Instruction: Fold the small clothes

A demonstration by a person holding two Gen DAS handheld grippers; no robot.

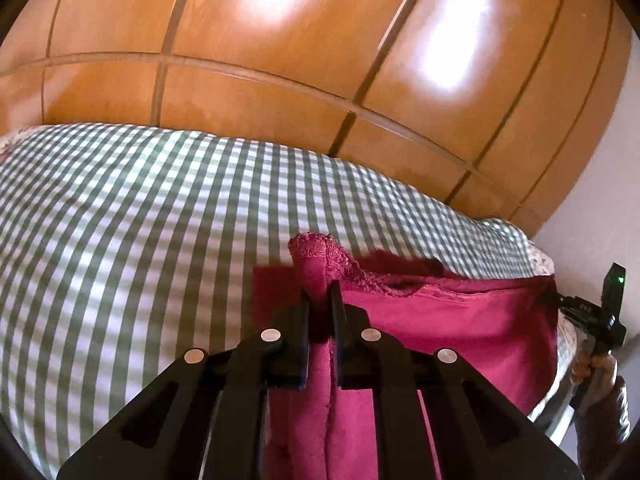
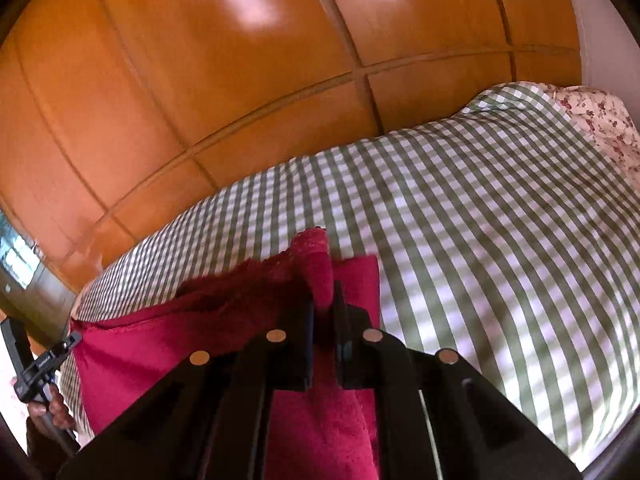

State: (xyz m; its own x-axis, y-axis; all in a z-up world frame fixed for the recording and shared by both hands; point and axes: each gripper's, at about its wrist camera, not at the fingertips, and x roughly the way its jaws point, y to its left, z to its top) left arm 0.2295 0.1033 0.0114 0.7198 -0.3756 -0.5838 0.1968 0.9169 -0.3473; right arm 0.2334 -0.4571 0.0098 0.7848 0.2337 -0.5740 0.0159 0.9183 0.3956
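A magenta garment point(image 1: 448, 320) with a lace-trimmed edge hangs stretched between my two grippers above the bed. My left gripper point(image 1: 321, 294) is shut on one corner of it, and the cloth bunches up above the fingertips. In the right wrist view the same garment point(image 2: 168, 340) spreads to the left, and my right gripper point(image 2: 325, 298) is shut on its other corner. The lower part of the cloth drops out of sight below both grippers.
A green and white checked bedcover point(image 1: 160, 220) lies under the garment, with a floral pillow point(image 2: 600, 120) at its far right end. Orange wooden wardrobe doors point(image 1: 280, 40) stand behind the bed. A hand point(image 1: 596, 364) holds the other gripper's handle at the right edge.
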